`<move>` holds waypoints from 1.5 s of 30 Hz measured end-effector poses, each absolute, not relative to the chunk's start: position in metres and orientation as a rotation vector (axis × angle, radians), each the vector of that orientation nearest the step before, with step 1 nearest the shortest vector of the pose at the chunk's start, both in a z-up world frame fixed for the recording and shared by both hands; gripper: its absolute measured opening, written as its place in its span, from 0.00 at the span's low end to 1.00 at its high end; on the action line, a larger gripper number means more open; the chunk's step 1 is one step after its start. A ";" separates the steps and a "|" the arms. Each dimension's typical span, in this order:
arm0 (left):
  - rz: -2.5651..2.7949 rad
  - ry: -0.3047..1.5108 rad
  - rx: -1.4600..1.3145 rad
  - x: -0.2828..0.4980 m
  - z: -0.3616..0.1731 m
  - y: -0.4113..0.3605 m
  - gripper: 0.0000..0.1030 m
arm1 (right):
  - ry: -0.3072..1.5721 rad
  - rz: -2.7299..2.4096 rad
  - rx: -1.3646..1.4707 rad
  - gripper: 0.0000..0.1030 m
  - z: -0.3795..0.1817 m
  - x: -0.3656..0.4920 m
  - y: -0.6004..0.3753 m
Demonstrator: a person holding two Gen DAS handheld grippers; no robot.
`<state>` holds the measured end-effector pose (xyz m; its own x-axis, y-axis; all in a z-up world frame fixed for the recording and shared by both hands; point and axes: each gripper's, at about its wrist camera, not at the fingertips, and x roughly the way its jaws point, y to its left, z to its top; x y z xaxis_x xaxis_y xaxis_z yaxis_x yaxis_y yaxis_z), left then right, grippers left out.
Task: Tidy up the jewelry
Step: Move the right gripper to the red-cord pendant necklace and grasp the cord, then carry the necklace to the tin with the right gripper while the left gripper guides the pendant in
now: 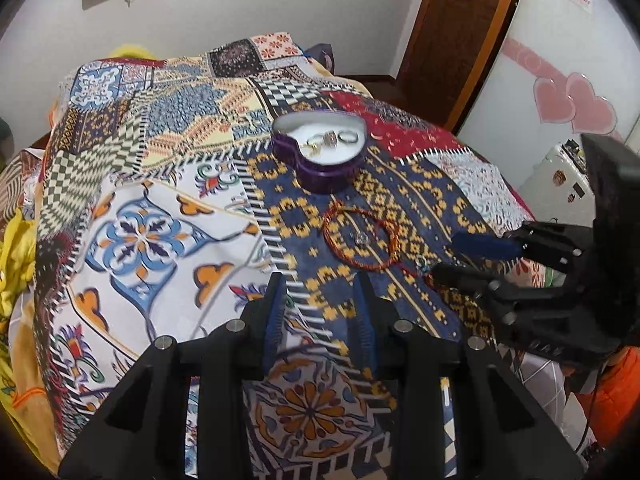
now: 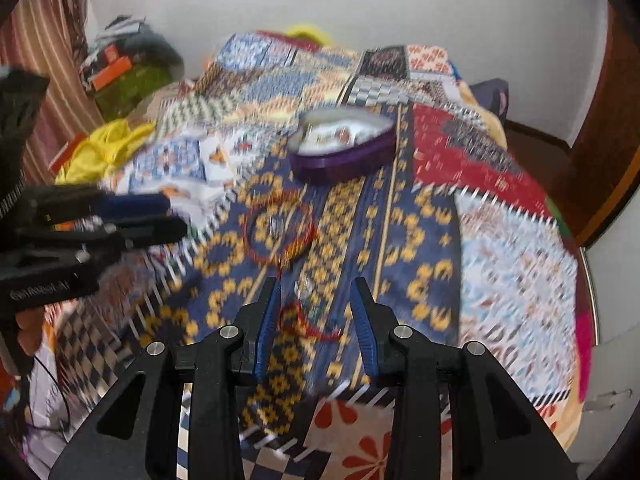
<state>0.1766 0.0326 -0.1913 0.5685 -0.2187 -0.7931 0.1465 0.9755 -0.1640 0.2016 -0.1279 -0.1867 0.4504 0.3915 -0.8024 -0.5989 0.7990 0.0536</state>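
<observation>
A purple heart-shaped box (image 1: 324,168) stands open on the patchwork bedspread, with several rings (image 1: 330,139) on its white lining. It also shows, blurred, in the right wrist view (image 2: 344,160). A red beaded bracelet (image 1: 360,238) with a small silver charm lies in front of the box; it also shows in the right wrist view (image 2: 280,232). Its red cord end (image 2: 308,320) lies between my right gripper's fingers. My left gripper (image 1: 320,292) is open and empty, just short of the bracelet. My right gripper (image 2: 316,300) is open, low over the cord.
The patchwork bedspread (image 1: 160,220) covers the whole bed. Yellow cloth (image 2: 104,148) and clutter lie at the bed's left side. A white fridge with pink hearts (image 1: 568,100) and a wooden door frame (image 1: 452,40) stand to the right.
</observation>
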 end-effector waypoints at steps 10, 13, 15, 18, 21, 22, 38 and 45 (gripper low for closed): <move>-0.219 0.974 -0.116 0.180 -0.204 0.027 0.33 | 0.868 0.625 -0.283 0.30 -0.196 0.188 -0.132; -0.211 0.978 -0.146 0.186 -0.205 0.027 0.33 | 0.863 0.621 -0.287 0.07 -0.195 0.187 -0.133; -0.201 0.974 -0.163 0.190 -0.205 0.027 0.33 | 0.860 0.624 -0.281 0.07 -0.195 0.188 -0.133; -0.190 0.961 -0.176 0.198 -0.203 0.025 0.33 | 0.849 0.625 -0.262 0.06 -0.191 0.188 -0.136; -0.211 0.953 -0.183 0.205 -0.200 0.020 0.33 | 0.823 0.610 -0.242 0.06 -0.184 0.189 -0.142; -0.223 0.951 -0.184 0.206 -0.199 0.018 0.33 | 0.812 0.604 -0.229 0.06 -0.180 0.190 -0.146; -0.248 0.975 -0.100 0.230 -0.216 -0.008 0.17 | 0.758 0.538 -0.151 0.07 -0.162 0.212 -0.176; -0.228 0.981 -0.109 0.237 -0.222 -0.004 0.17 | 0.735 0.521 -0.121 0.07 -0.155 0.220 -0.185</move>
